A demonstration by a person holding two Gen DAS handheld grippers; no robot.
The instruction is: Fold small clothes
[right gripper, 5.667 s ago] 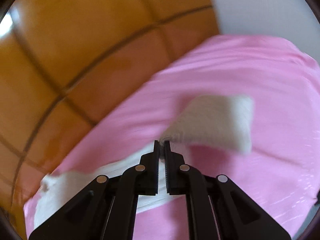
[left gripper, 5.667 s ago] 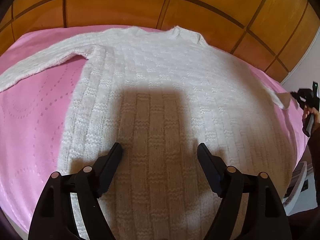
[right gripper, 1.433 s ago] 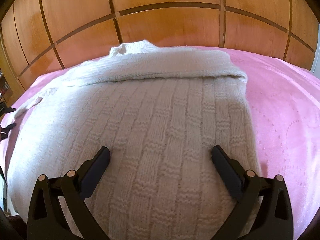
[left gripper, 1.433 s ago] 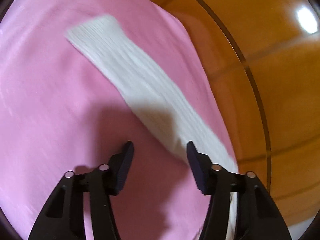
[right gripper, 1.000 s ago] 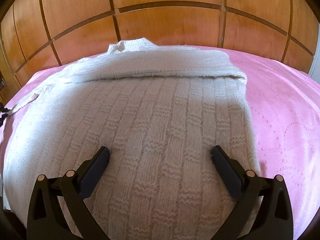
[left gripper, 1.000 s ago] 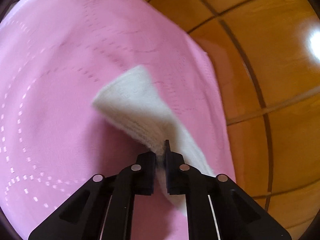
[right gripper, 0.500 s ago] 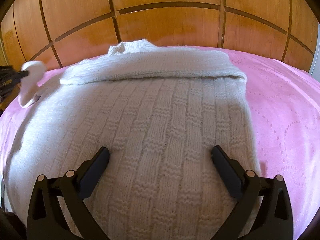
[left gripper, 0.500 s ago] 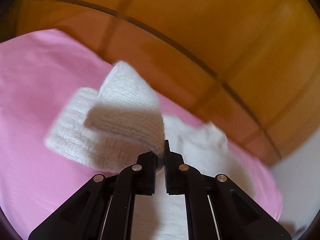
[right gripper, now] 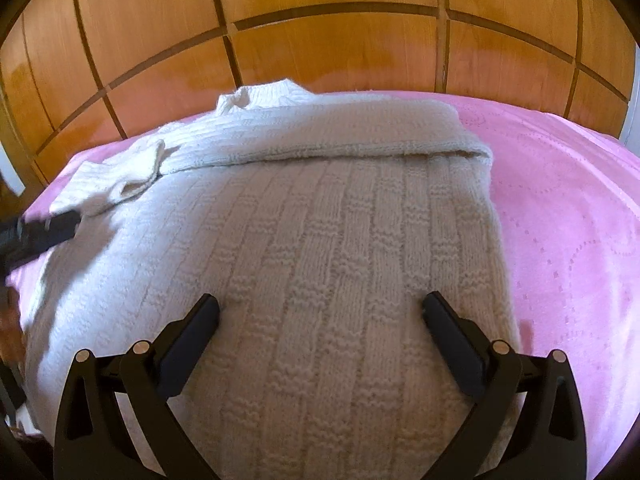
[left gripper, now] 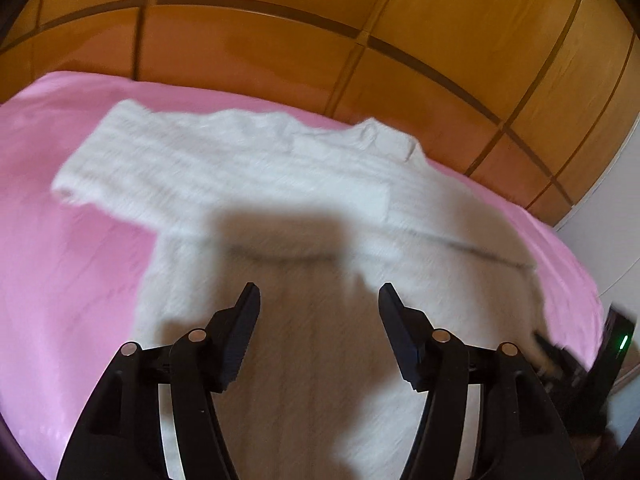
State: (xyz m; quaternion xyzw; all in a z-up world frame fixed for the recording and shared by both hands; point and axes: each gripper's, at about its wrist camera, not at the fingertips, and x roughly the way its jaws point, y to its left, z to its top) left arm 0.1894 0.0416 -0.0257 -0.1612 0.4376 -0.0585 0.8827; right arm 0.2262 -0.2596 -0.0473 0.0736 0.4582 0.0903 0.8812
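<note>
Nearest, the right gripper point(right gripper: 320, 316) hangs over the sweater point(right gripper: 312, 240) with its fingers spread wide and holding nothing. The left gripper point(left gripper: 319, 304) is likewise spread and empty above the sweater, at 9 o'clock in the right view. The white sweater lies on the pink blanket point(right gripper: 568, 216), both sleeves folded across its chest at 12 o'clock. Beyond stands a wood panel wall point(right gripper: 320, 28).

The white knit sweater point(right gripper: 320, 248) covers the middle of the pink bedspread point(right gripper: 568, 216) — bare cloth lies open to its right, and a wider bare stretch to its left. The wooden panelled headboard point(right gripper: 320, 52) closes off the far side, just behind the collar.
</note>
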